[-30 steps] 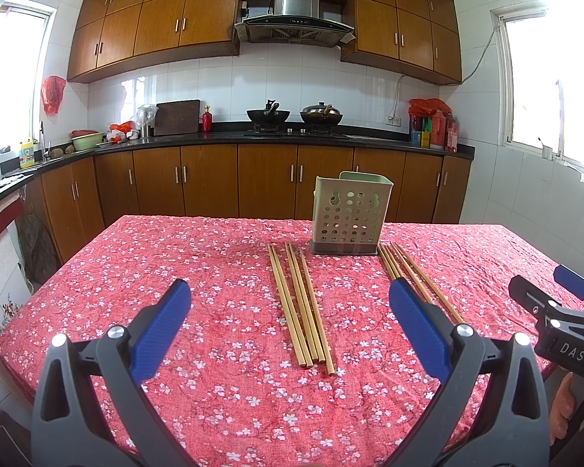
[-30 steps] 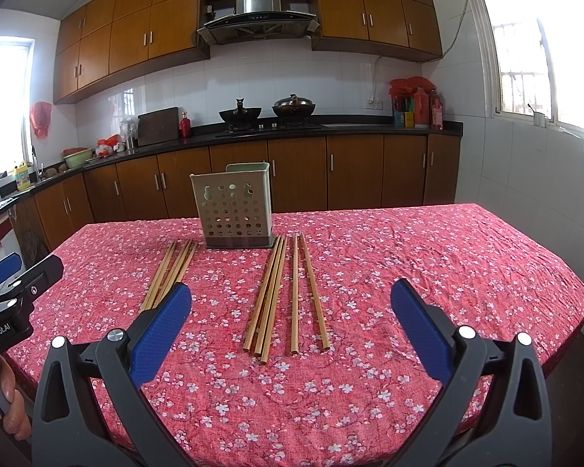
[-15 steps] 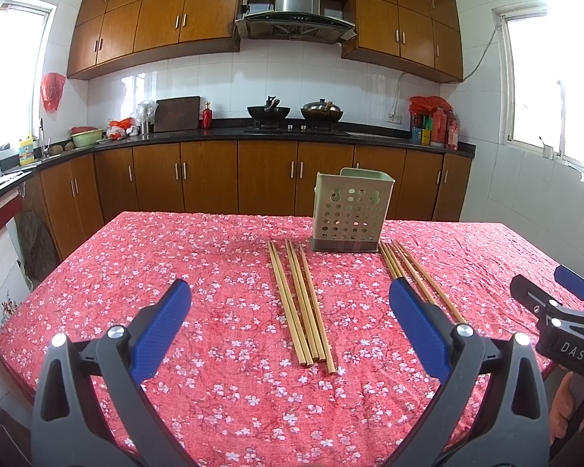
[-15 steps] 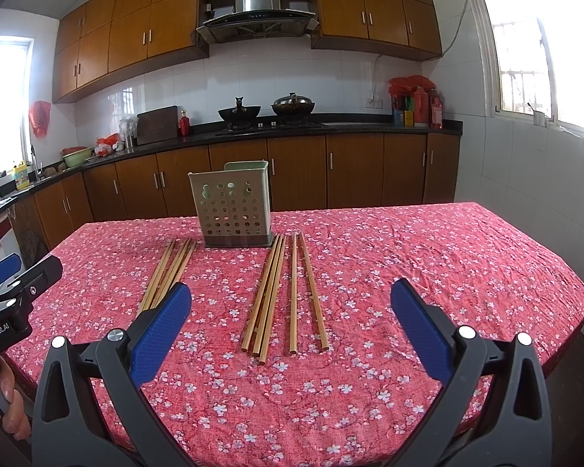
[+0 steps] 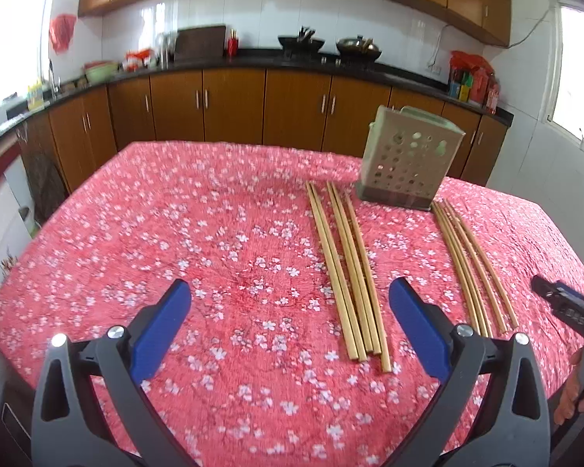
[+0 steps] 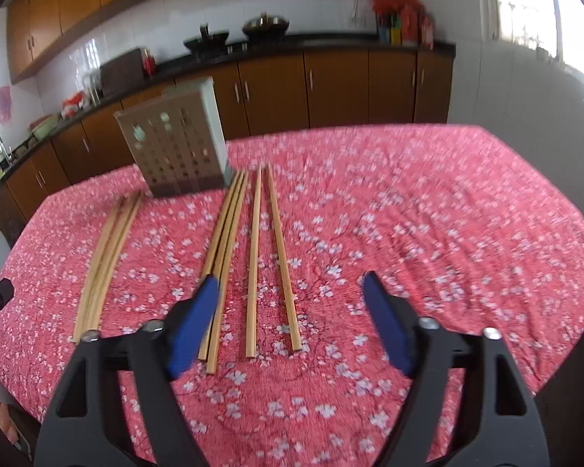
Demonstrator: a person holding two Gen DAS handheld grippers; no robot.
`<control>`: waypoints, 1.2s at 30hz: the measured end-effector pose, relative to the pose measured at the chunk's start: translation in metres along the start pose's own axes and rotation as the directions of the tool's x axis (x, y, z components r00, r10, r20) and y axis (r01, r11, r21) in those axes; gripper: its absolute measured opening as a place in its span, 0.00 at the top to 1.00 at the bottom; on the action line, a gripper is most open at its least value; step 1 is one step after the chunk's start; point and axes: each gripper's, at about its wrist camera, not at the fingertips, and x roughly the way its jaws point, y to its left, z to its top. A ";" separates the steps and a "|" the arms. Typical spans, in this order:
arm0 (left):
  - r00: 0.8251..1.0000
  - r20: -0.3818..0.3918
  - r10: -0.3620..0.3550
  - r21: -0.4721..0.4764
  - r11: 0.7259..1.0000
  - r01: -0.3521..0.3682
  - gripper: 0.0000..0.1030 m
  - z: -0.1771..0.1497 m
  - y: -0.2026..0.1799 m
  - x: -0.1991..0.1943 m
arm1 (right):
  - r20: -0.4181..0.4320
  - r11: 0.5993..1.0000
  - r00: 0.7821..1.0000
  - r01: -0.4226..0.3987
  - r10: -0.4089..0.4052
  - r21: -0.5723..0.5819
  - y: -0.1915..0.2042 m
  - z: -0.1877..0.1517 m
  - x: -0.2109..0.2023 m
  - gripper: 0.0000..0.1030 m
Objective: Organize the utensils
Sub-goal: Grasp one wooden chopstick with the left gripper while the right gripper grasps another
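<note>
Two groups of wooden chopsticks lie on the red floral tablecloth in front of a perforated pale green utensil holder (image 5: 408, 163). In the left wrist view the left group (image 5: 348, 268) lies ahead between my fingers, and the right group (image 5: 471, 264) lies further right. My left gripper (image 5: 290, 311) is open and empty above the cloth. In the right wrist view the holder (image 6: 175, 148) stands at the back left, the right group (image 6: 249, 257) lies just ahead, and the left group (image 6: 107, 257) lies further left. My right gripper (image 6: 292, 303) is open and empty, low over the near ends of the right group.
The table (image 5: 136, 233) is covered with the red cloth, its near edge close below both grippers. The other gripper shows at the right edge of the left wrist view (image 5: 564, 307). Kitchen cabinets and a counter with pans run along the back wall.
Both grippers have tilted down and moved forward over the table. The right one has come close to the near ends of the right chopstick group. Both stay open.
</note>
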 end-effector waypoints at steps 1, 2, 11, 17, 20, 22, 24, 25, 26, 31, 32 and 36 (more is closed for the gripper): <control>1.000 -0.009 -0.005 -0.003 1.000 0.004 0.04 0.002 0.001 0.005 | -0.023 1.000 1.000 -0.007 0.007 0.006 0.000 0.001 0.008 0.47; 1.000 -0.025 -0.017 -0.005 1.000 0.017 0.04 0.004 0.002 0.012 | -0.049 1.000 0.999 -0.013 0.014 0.014 -0.001 0.003 0.018 0.53; 0.980 -0.165 -0.108 -0.017 0.994 0.107 0.48 0.008 -0.004 0.060 | -0.124 1.000 0.992 0.009 -0.012 -0.021 0.002 0.004 0.051 0.81; 0.962 -0.241 -0.130 0.009 0.991 0.136 0.70 0.006 -0.014 0.083 | -0.116 1.000 0.993 0.006 -0.006 -0.004 -0.005 0.006 0.048 0.89; 0.957 -0.269 -0.111 0.033 0.992 0.124 0.76 0.003 -0.018 0.090 | -0.112 1.000 0.994 0.011 -0.012 -0.010 -0.006 0.004 0.044 0.89; 0.957 -0.271 -0.106 0.037 0.992 0.121 0.77 0.001 -0.018 0.092 | -0.109 1.000 0.994 0.013 -0.014 -0.012 -0.005 0.006 0.048 0.89; 0.956 -0.273 -0.106 0.041 0.992 0.121 0.77 0.002 -0.019 0.093 | -0.107 1.000 0.994 0.013 -0.014 -0.016 -0.003 0.008 0.054 0.89; 0.956 -0.274 -0.104 0.043 0.992 0.120 0.77 0.003 -0.019 0.094 | -0.107 1.000 0.994 0.013 -0.014 -0.017 -0.003 0.008 0.054 0.89; 0.955 -0.275 -0.106 0.042 0.992 0.122 0.77 0.003 -0.020 0.094 | -0.106 1.000 0.994 0.012 -0.014 -0.018 -0.003 0.009 0.056 0.89; 0.952 -0.285 -0.115 0.034 0.991 0.130 0.78 0.005 -0.021 0.099 | -0.105 1.000 0.994 0.010 -0.012 -0.021 -0.003 0.008 0.056 0.89; 0.952 -0.286 -0.112 0.040 0.991 0.129 0.79 0.005 -0.021 0.100 | -0.106 1.000 0.994 0.012 -0.014 -0.022 -0.003 0.008 0.056 0.89; 0.952 -0.290 -0.095 0.069 0.990 0.120 0.86 0.004 -0.030 0.102 | -0.103 0.999 0.995 0.010 -0.014 -0.032 0.000 0.009 0.058 0.89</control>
